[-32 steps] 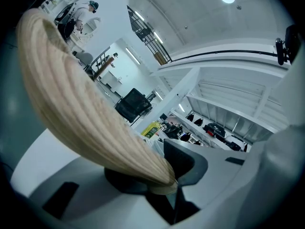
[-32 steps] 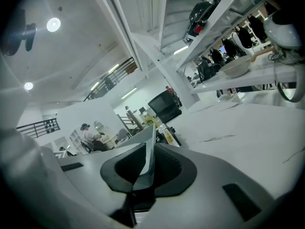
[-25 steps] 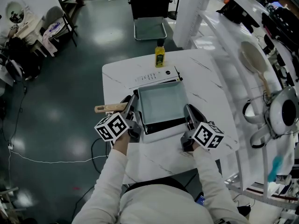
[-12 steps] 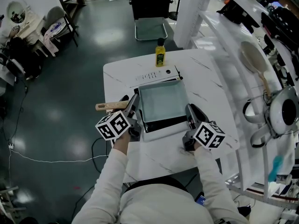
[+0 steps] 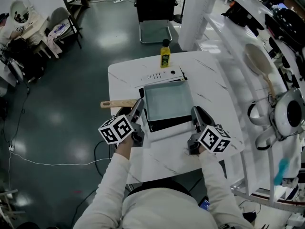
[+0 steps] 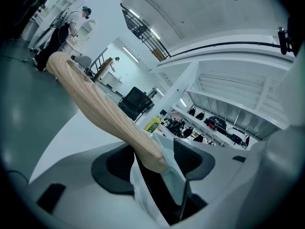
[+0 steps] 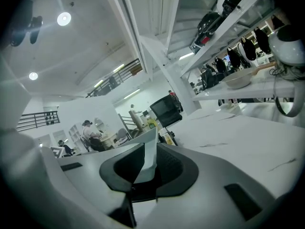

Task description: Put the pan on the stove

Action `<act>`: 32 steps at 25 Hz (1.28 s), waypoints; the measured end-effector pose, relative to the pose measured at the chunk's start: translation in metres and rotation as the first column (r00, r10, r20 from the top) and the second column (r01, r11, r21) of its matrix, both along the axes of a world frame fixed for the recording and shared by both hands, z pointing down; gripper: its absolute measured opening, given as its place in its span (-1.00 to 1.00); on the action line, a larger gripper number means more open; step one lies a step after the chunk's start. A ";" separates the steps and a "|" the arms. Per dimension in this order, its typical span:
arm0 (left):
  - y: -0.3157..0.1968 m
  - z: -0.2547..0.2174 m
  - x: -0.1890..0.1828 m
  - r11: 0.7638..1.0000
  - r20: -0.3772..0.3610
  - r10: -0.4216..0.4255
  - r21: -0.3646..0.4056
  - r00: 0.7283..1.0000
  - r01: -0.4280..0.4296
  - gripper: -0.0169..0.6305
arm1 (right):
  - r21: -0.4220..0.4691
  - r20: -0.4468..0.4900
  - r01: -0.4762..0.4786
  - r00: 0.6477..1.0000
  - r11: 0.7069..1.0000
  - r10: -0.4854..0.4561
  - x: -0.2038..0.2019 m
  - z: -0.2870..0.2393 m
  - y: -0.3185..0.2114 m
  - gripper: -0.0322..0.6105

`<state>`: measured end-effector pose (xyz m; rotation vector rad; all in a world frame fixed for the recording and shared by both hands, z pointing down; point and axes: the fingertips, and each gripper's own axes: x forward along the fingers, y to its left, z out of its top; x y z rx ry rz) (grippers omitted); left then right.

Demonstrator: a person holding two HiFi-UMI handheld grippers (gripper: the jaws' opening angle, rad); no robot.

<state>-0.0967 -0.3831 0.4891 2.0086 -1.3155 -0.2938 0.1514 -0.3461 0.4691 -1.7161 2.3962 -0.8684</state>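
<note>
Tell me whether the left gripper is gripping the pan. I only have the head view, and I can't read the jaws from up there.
Observer: No. In the left gripper view, the left gripper has its jaws opening. The pan rim and the root of its wooden handle stand between them, and neither pad seems to press.
Operator: And the other side?
Observer: The right gripper view shows the right gripper with the pan's thin rim standing between its pads. The pads look set wide, with a gap beside the rim.
</note>
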 end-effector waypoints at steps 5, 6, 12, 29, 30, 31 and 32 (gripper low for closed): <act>0.017 0.000 0.002 1.000 -0.008 0.003 -0.005 1.000 -0.003 -0.15 | 0.008 0.005 -0.017 1.000 1.000 0.017 0.005 -0.004 0.016 -0.63; 0.021 0.000 0.002 1.000 -0.007 0.005 -0.004 1.000 -0.005 -0.15 | 0.013 0.005 -0.021 1.000 1.000 0.020 0.006 -0.005 0.020 -0.63; 0.041 -0.003 0.003 1.000 0.025 0.020 0.005 0.999 -0.020 -0.20 | 0.036 -0.013 -0.021 1.000 0.999 0.022 0.001 -0.010 0.040 -0.63; 0.100 -0.023 0.007 0.988 0.236 0.090 0.099 0.968 -0.116 -0.79 | 0.044 -0.074 0.026 0.997 0.999 -0.022 -0.034 -0.009 0.100 -0.80; 0.103 -0.025 0.007 0.987 0.248 0.093 0.106 0.964 -0.122 -0.81 | 0.047 -0.081 0.026 0.996 0.999 -0.022 -0.036 -0.009 0.103 -0.81; 0.106 -0.026 0.007 0.985 0.259 0.097 0.112 0.961 -0.130 -0.82 | 0.050 -0.088 0.027 0.996 0.998 -0.022 -0.037 -0.009 0.106 -0.81; 0.109 -0.026 0.007 0.984 0.266 0.101 0.116 0.959 -0.136 -0.83 | 0.053 -0.095 0.026 0.995 0.998 -0.021 -0.039 -0.009 0.109 -0.81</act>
